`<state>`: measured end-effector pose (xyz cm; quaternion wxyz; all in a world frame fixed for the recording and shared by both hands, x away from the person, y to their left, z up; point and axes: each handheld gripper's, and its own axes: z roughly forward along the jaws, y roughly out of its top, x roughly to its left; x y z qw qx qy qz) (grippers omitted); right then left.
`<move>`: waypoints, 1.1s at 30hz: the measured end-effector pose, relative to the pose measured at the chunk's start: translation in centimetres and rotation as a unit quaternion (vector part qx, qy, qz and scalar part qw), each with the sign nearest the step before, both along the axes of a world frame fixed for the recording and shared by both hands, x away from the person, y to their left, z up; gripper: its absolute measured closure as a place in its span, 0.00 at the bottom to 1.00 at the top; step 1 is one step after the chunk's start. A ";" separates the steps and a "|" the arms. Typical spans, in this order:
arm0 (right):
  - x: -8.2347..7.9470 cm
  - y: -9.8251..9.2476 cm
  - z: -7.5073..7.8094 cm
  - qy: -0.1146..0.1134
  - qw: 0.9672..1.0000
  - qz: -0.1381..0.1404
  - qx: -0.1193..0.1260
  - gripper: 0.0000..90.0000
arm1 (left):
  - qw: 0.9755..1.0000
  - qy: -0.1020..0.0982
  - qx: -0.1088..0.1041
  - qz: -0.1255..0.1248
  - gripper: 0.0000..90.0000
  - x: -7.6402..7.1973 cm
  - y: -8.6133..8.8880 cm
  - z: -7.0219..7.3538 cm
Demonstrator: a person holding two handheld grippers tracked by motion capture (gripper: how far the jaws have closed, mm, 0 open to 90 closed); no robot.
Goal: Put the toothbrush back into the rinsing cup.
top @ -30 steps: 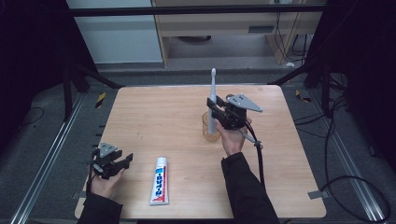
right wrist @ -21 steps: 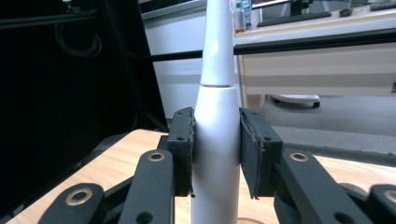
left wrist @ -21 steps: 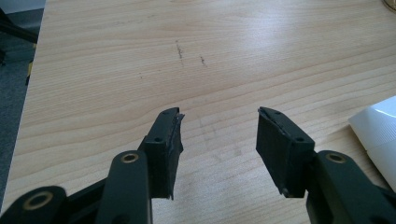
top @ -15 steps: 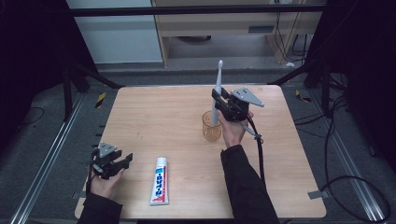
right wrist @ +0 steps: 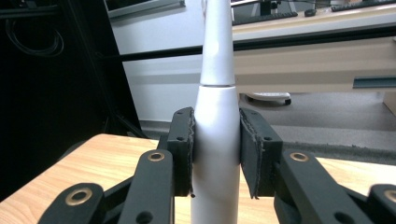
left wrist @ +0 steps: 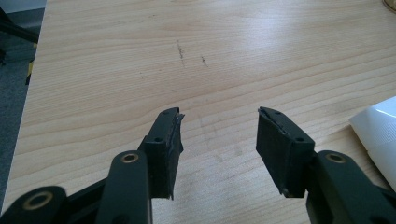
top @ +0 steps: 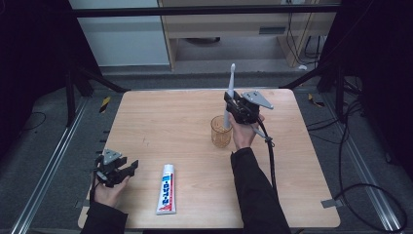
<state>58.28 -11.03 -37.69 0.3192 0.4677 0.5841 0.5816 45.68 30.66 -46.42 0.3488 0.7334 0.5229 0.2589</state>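
Two black jaws of your right hand-held gripper are clenched on the thick lower body of the white electric toothbrush, which stands almost upright with its bristle head up; in the high view its lower end sits at or just inside the mouth of the clear amber plastic cup near the middle of the light wooden counter, though whether it touches the cup's bottom is hidden. To finish this well, keep the brush vertical and centred over the opening, lower it slowly until you feel it rest, and only then ease the jaws apart; letting go early could tip the light cup. Draw the gripper back level afterwards, so a pad does not catch the handle.

Your left hand-held gripper rests near the counter's front left corner, jaws released with nothing between them, just left of the white toothpaste tube with red and blue lettering.

Compared with a second ago, the right hand has carried the brush a little towards the counter's right and slightly lower, and the brush now stands straighter over the cup; the left hand, cup and tube have stayed put
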 end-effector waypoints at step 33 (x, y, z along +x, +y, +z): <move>-0.1 0.4 -3.9 0.082 0.994 0.014 -0.071 0.75 | 1.000 -0.002 0.002 0.001 0.55 -0.1 -0.1 0.1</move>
